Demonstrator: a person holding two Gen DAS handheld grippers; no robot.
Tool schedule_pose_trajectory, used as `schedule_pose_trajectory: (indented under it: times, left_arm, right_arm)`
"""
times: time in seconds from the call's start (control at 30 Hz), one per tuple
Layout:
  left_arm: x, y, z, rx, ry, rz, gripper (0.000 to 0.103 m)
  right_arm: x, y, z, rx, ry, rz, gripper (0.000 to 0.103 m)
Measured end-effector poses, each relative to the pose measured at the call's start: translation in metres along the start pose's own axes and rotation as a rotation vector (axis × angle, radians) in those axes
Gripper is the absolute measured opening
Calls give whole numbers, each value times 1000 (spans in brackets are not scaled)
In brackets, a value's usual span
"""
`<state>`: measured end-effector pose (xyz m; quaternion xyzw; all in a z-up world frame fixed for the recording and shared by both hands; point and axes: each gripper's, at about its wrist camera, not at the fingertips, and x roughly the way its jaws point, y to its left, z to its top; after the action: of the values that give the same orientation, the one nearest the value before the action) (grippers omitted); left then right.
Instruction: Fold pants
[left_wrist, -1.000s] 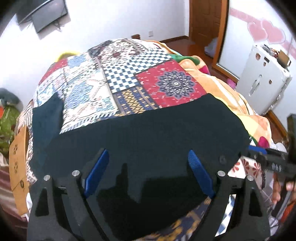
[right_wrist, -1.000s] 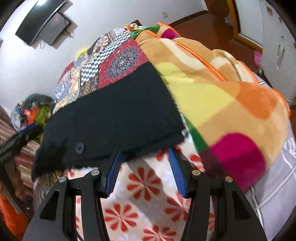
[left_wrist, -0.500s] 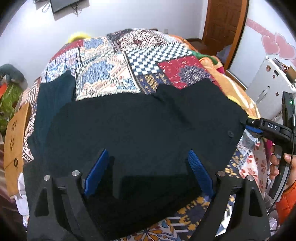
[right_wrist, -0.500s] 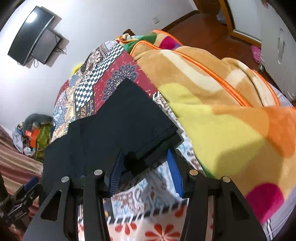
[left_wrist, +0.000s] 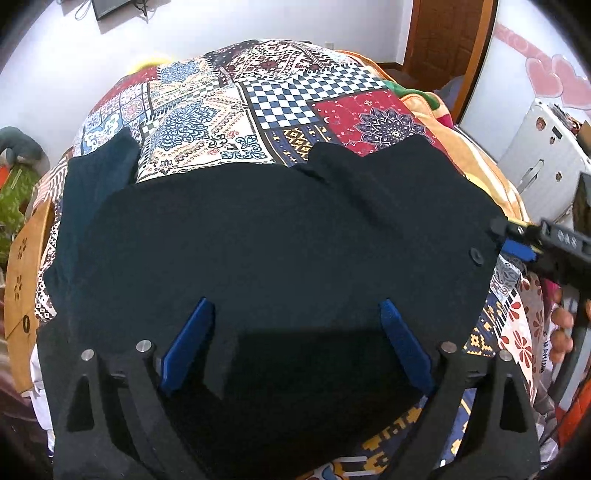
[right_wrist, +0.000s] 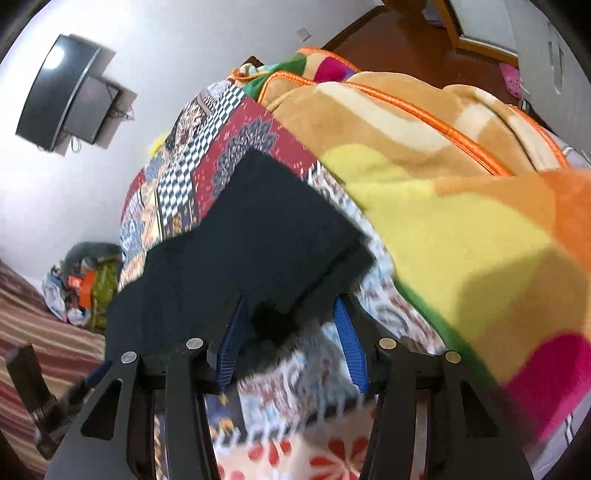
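Across the middle of the left wrist frame, black pants (left_wrist: 280, 236) spread flat on a patchwork bedspread (left_wrist: 229, 110), with left tongs (left_wrist: 295, 339) splayed wide at lower centre over the cloth, gripping nothing. At right edge of the same frame, right tongs (left_wrist: 517, 243) at the waistband corner beside a button (left_wrist: 475, 255). Lower centre of the right wrist frame: blurred right tongs (right_wrist: 291, 343) parted, pants hem (right_wrist: 258, 236) between the blue pads, orange blanket (right_wrist: 443, 177) to the right.
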<state>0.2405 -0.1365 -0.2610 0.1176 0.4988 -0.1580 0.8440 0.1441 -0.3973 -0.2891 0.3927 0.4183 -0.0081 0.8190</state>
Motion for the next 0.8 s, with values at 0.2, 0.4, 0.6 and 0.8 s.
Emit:
schedule_pose_trajectory:
  times: [0.2,0.4,0.6,0.8]
  left_arm:
    - [-2,1,0,-6,-6,-3,93]
    - [-16,18,0,-93,-43,-31,93]
    - [-50,42,-2,-114,-141,42,93]
    - [-85,67,-7,-150,-232,77,93]
  right_arm:
    - [11,15,19,-52,-36,-59,16]
    - [-5,37,25,-151,-119,-111,9]
    - [-56,83,30,-305,-275,-111,8]
    - [-84,136,30,-424,-330,-42,8]
